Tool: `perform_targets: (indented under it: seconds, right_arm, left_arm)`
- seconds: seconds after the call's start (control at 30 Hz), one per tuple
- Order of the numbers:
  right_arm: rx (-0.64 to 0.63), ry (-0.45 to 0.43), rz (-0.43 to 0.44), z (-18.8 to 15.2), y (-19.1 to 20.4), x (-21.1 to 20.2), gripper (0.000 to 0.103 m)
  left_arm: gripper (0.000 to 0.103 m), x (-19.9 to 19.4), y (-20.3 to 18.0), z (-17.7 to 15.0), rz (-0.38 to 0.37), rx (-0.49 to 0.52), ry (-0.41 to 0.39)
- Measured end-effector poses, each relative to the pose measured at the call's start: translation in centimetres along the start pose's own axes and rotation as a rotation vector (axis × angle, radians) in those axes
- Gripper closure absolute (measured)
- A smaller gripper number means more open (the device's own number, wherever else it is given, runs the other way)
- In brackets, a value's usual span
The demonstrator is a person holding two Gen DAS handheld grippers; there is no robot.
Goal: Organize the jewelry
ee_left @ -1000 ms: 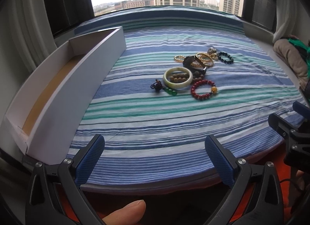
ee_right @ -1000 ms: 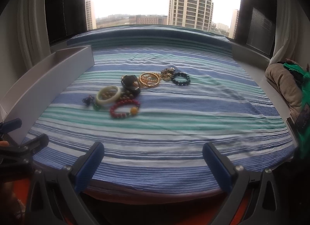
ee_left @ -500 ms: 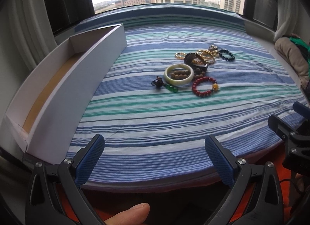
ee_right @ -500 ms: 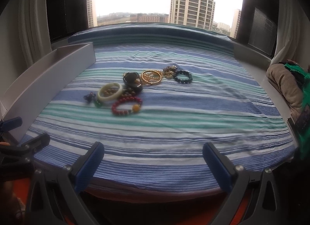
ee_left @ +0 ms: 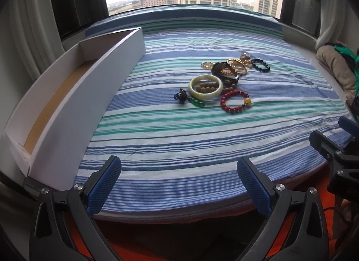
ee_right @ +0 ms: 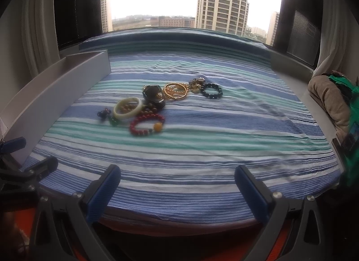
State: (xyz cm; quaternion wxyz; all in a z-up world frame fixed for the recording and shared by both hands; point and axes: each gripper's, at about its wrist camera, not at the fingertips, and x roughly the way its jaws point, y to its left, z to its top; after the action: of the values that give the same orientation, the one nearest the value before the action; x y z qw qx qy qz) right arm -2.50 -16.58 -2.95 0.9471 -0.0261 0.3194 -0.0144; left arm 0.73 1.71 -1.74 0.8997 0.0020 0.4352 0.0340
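1. Left wrist view: the left gripper [ee_left: 178, 184] gapes wide, holding nothing, at the near edge of the striped cloth [ee_left: 179, 144]; the jewelry pile [ee_left: 222, 81] lies well ahead, slightly right; the white box [ee_left: 74, 103] stands to the left.
2. Right wrist view: the right gripper [ee_right: 177, 189] is likewise spread and empty; the jewelry pile [ee_right: 157, 106] sits well ahead, slightly left.

Bracelets [ee_right: 157, 106] cluster at center frame on a striped cloth [ee_right: 202, 148]; the right gripper [ee_right: 177, 184] gapes wide below, a white box [ee_right: 56, 94] at left.
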Motion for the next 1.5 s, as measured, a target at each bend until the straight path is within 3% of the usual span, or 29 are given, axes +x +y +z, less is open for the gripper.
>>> perform_targets:
  seconds: [0.57,0.77,0.93,1.07,1.23,1.5]
  right_arm:
    - [0.009,0.007,0.003,-0.3,-0.4,0.0,0.000]
    - [0.017,0.013,0.016,-0.3,-0.6,0.0,0.000]
    - [0.021,0.013,0.021,-0.4,-0.7,0.1,0.000]
    - [0.020,0.015,0.024,-0.4,-0.8,0.1,0.000]
    - [0.026,0.018,0.027,-0.4,-0.8,0.2,0.000]
    - [0.021,0.020,0.032,-0.5,-0.7,0.3,0.000]
  left_arm:
    - [0.000,-1.3,0.2,0.4,-0.022,-0.007,-0.070]
    - [0.000,-1.9,1.0,0.6,-0.072,-0.040,-0.132]
    - [0.000,-1.5,1.7,0.5,-0.116,-0.095,-0.122]
    - [0.000,-1.5,0.8,0.5,-0.080,-0.036,-0.124]
    - [0.000,-1.8,0.0,0.4,-0.088,0.007,-0.140]
    - [0.000,-1.2,0.7,0.4,-0.111,-0.025,-0.112]
